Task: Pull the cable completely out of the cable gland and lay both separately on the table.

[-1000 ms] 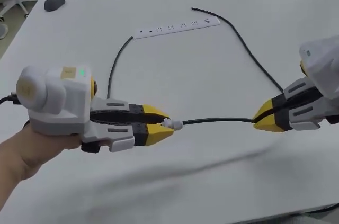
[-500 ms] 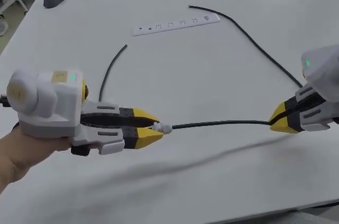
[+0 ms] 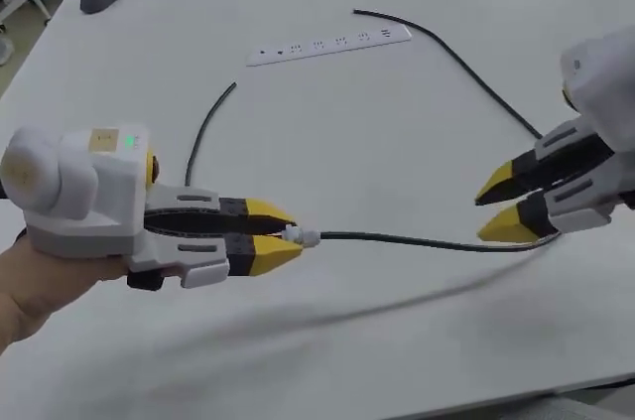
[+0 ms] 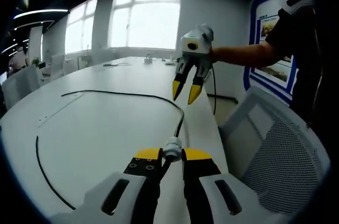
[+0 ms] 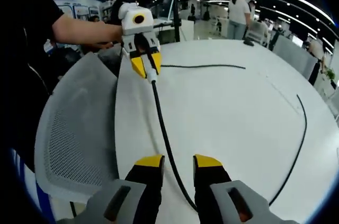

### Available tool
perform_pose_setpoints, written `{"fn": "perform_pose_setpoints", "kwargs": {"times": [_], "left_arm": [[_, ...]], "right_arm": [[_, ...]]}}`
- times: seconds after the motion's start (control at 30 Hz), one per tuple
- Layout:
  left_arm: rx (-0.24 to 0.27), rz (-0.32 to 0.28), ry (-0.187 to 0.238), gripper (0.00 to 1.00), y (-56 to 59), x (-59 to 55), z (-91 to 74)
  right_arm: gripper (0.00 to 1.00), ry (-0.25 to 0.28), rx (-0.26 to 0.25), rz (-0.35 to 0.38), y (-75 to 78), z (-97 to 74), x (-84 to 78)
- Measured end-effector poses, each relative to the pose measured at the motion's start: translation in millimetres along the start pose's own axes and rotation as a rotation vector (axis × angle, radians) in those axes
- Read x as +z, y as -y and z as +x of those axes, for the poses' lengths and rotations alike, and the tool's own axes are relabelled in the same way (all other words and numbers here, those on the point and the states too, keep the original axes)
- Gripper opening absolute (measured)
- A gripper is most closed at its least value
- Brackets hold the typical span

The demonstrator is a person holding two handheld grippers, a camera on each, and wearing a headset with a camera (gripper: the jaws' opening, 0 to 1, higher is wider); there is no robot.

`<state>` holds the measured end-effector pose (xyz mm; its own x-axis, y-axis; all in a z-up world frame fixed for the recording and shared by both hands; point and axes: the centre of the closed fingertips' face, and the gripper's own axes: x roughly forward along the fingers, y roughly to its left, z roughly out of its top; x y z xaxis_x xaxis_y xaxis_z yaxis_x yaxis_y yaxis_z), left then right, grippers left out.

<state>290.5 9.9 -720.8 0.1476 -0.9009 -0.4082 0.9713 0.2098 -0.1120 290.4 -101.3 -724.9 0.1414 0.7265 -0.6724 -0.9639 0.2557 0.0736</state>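
My left gripper [image 3: 290, 233] is shut on the small white cable gland [image 3: 301, 237], held just above the table near the front left. The black cable [image 3: 417, 240] comes out of the gland, runs right along the table, passes under my right gripper [image 3: 484, 217] and curves back toward the far side. The right gripper is open, its yellow fingertips apart above the cable. In the left gripper view the gland [image 4: 172, 149] sits between the jaws of my left gripper [image 4: 172, 156]. In the right gripper view the cable [image 5: 165, 139] passes between the spread jaws of my right gripper [image 5: 178, 162].
A white power strip [image 3: 327, 46] lies at the far middle of the table. A second loose black cable [image 3: 203, 132] lies left of centre, and a dark mouse [image 3: 99, 0] sits at the far left. A grey mesh chair [image 5: 74, 128] stands by the table edge.
My right gripper has opened and let go of the cable, which has dropped onto the table. The left gripper keeps hold of the gland.
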Motion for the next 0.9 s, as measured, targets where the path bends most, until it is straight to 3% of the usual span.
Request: {"fn": "perform_pose_setpoints", "kwargs": {"times": [0.13,0.37,0.67,0.73,0.9], "left_arm": [[-0.009,0.007,0.008,0.15,5.5,6.5,2.3],[-0.018,0.021,0.003,0.15,10.7,10.7,4.1],[-0.028,0.044,0.006,0.15,15.4,13.4,7.3],[-0.031,0.047,0.007,0.15,17.0,14.1,8.8],[-0.033,0.043,0.007,0.15,17.5,13.6,9.8]], "right_arm": [[0.15,0.026,0.040,-0.061,-16.1,19.4,29.4],[0.10,0.018,0.118,-0.118,-35.3,49.3,48.1],[0.04,0.026,0.144,-0.147,-41.9,63.1,56.3],[0.00,0.025,0.168,-0.121,-46.0,63.4,56.0],[0.00,0.025,0.149,-0.156,-45.1,62.3,53.8]]}}
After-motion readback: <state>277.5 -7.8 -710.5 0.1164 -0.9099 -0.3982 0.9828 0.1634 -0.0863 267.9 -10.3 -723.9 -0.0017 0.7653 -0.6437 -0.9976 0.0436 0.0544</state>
